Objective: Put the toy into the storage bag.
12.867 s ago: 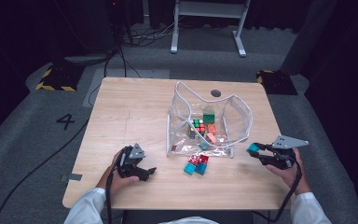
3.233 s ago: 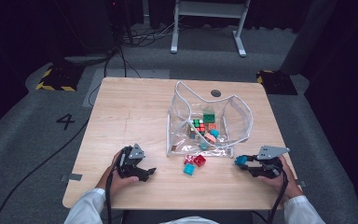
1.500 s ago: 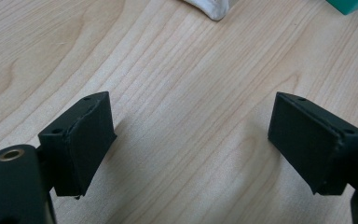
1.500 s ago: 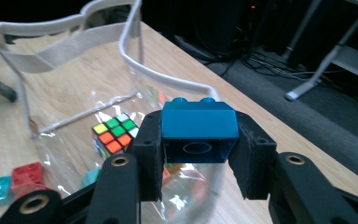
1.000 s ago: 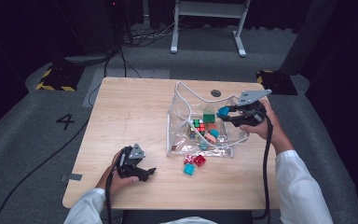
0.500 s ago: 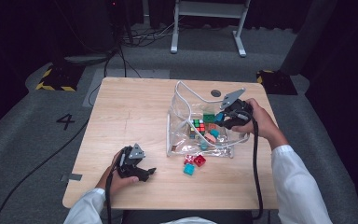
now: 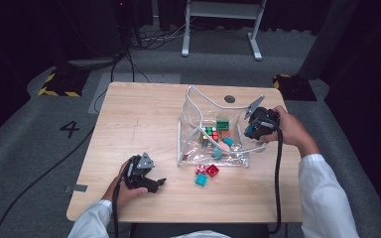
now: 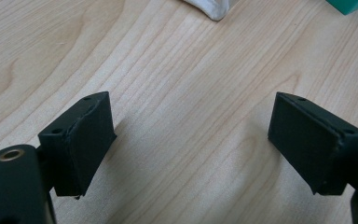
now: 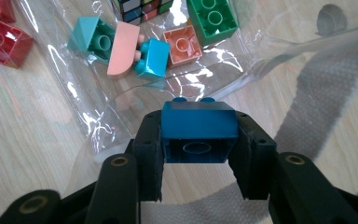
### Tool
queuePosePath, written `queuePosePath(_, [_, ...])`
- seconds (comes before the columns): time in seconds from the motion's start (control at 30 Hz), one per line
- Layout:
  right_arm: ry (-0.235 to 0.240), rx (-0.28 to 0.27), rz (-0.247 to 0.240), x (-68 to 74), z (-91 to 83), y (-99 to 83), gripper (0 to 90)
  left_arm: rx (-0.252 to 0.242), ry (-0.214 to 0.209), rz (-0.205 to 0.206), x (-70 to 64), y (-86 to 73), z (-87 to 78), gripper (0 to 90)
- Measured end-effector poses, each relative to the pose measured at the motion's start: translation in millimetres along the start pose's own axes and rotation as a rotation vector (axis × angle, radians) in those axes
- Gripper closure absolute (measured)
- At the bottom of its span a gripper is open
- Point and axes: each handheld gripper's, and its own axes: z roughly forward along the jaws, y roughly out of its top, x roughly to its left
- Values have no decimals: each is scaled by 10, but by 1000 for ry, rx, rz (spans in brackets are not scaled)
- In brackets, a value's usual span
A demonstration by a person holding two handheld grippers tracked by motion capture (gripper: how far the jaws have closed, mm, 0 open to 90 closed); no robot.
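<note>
A: Start at the left. What is the left gripper [image 7: 151, 182] doing?

B: It lies low on the wooden table [image 7: 139, 119] near the front edge, jaws spread wide with only bare wood between them in the left gripper view. Nothing held.

A: And moving across?

B: Loose on the table, just in front of the clear plastic bag [image 7: 193, 148], lie two red bricks [image 7: 207, 170] and a teal brick [image 7: 200, 179]. Inside the bag: a puzzle cube [image 7: 209, 134], a green brick [image 7: 222, 125], plus an orange brick [image 9: 182, 44], a pink curved piece [image 9: 123, 49] and a light blue brick [image 9: 153, 58].

A: The right side?

B: The right gripper [image 9: 199, 135] is clamped on a blue brick [image 9: 199, 125], studs pointing away, held over the bag's open mouth at its right rim.

A: What could go wrong?

B: I judge the floppy rim and the woven handle strap [image 9: 326, 88] are the risk. If the brick is let go too near the edge, it may hit the strap or the plastic wall and tumble outside. The jaws could also snag the film and drag the bag.
</note>
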Motion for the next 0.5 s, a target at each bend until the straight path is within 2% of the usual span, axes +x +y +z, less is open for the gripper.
queuePosePath(0.13, [-8, 11, 9, 15, -2, 5, 587, 0, 0, 0, 0, 0, 0, 143])
queuePosePath(0.23, [-4, -16, -7, 12, -14, 4, 578, 0, 0, 0, 0, 0, 0, 144])
queuePosePath(0.27, [-6, -23, 3, 18, -27, 0, 565, 0, 0, 0, 0, 0, 0, 144])
queuePosePath(0.37, [-1, -68, 10, 23, -58, -17, 523, 0, 0, 0, 0, 0, 0, 144])
queuePosePath(0.5, [13, -168, 42, 32, -118, -65, 480, -3, 0, -3, -2, -1, 1, 144])
